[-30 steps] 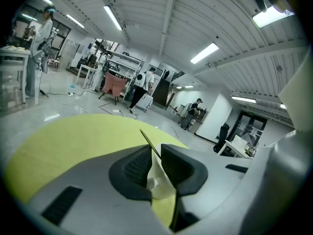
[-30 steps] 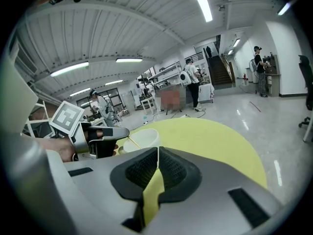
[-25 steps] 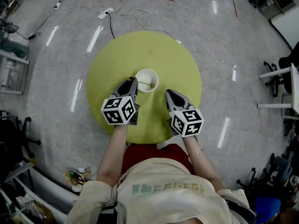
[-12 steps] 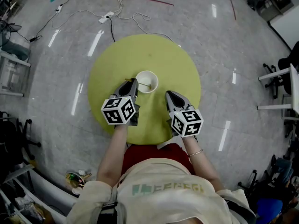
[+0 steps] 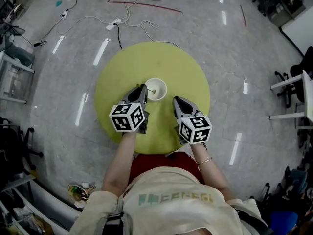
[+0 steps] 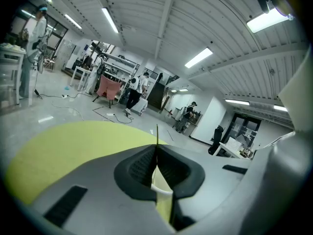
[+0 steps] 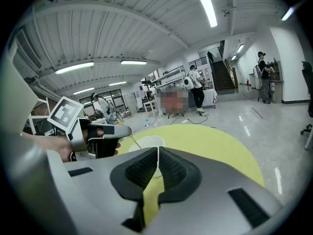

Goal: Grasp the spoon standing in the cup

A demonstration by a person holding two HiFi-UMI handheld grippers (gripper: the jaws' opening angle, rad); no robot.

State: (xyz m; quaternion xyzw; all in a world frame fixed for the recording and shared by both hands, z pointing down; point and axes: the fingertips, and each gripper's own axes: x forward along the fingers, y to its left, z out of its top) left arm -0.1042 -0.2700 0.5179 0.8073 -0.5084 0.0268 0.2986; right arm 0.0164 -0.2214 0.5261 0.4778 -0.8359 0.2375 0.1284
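A white cup [image 5: 158, 93] stands near the middle of the round yellow-green table [image 5: 146, 62]. A thin spoon [image 5: 152, 89] stands in it. My left gripper [image 5: 142, 88] is at the cup's left rim. In the left gripper view the jaws are closed and the spoon handle [image 6: 157, 133] rises straight out of their seam, with the cup [image 6: 161, 185] just behind. The right gripper view shows the handle [image 7: 133, 141] slanting from the left gripper [image 7: 115, 137] down into the cup [image 7: 146, 142]. My right gripper [image 5: 174, 100] is shut and empty, a little right of the cup.
Cables and a power strip [image 5: 115, 22] lie on the floor beyond the table. Office chairs and a desk edge [image 5: 293, 77] stand at the right, shelving [image 5: 10, 72] at the left. People stand far off in the hall [image 7: 197, 93].
My left gripper has edged right, closer to the cup's rim. The spoon, which leaned across the cup, now stands more upright at the left jaws. The right gripper has barely moved.
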